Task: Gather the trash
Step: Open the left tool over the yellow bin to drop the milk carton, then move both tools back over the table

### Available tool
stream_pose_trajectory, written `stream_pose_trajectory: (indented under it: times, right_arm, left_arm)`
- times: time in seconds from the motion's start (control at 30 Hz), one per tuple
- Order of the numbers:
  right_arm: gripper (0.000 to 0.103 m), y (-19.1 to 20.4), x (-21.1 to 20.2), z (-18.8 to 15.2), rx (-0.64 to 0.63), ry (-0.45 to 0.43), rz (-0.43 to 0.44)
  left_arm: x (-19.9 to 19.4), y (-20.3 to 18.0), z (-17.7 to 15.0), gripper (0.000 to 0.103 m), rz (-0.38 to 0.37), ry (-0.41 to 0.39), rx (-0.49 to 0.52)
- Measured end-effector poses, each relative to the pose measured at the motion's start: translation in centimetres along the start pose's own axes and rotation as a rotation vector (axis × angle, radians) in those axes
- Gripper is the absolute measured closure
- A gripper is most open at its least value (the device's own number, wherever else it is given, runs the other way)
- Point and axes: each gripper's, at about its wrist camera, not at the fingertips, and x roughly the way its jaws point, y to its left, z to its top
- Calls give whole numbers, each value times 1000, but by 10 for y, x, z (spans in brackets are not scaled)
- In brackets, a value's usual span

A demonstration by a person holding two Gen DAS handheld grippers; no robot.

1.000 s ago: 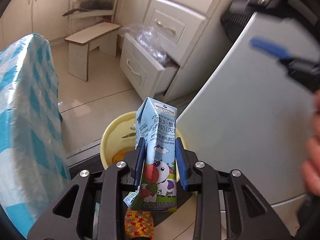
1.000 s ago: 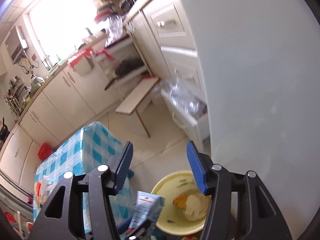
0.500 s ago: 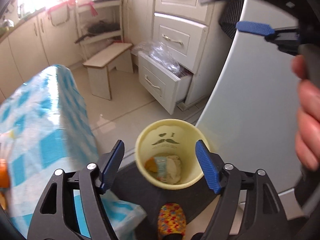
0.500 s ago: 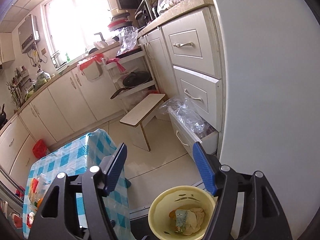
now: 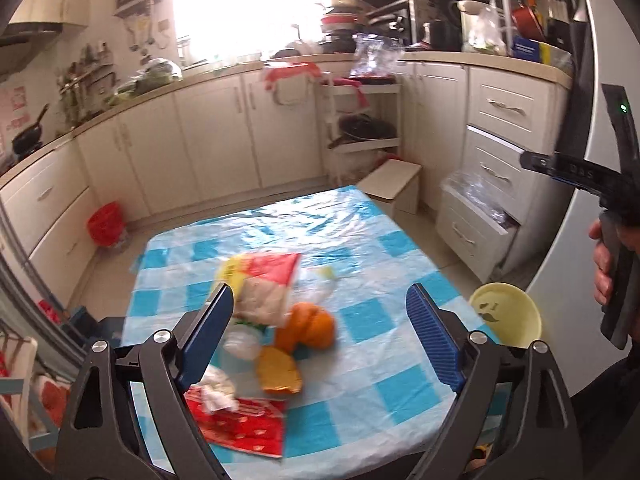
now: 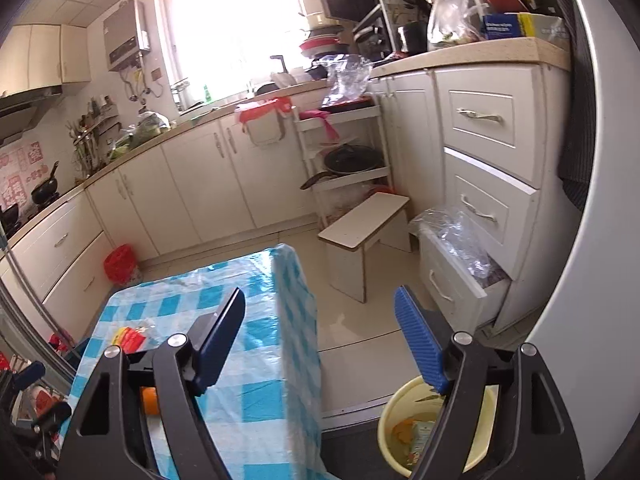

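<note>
In the left wrist view, our left gripper [image 5: 320, 332] is empty and its jaws are opening over the tabletop [image 5: 360, 236]. We judge that we are between pieces, and the next move calls for choosing one. We count two red wrappers [image 5: 240, 428], two orange peels [image 5: 306, 326], one tissue [image 5: 218, 390]. In the right wrist view, our right gripper [image 6: 320, 340] is also empty and opening, above one yellow bin [image 6: 390, 424] on the floor.
</note>
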Motion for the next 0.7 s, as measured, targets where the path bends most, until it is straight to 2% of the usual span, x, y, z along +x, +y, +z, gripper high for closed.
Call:
stream_pose_trajectory:
  times: [0.23, 0.4, 0.5, 0.6, 0.7]
  right_arm:
    - [23, 84, 9, -24, -174, 40, 112]
    - [23, 129, 17, -47, -301, 92, 190]
    - [22, 154, 18, -58, -375, 119, 284]
    - [22, 184, 19, -76, -478, 182, 431]
    - [22, 216, 20, -101, -612, 256, 534]
  left_arm:
    - [-17, 107, -30, 18, 141, 8, -191]
    - [-15, 160, -54, 18, 193, 43, -389]
    - [-21, 194, -67, 18, 225, 43, -520]
    - [-27, 225, -80, 15, 259, 38, -649]
    - [-30, 244, -92, 15, 244, 32, -762]
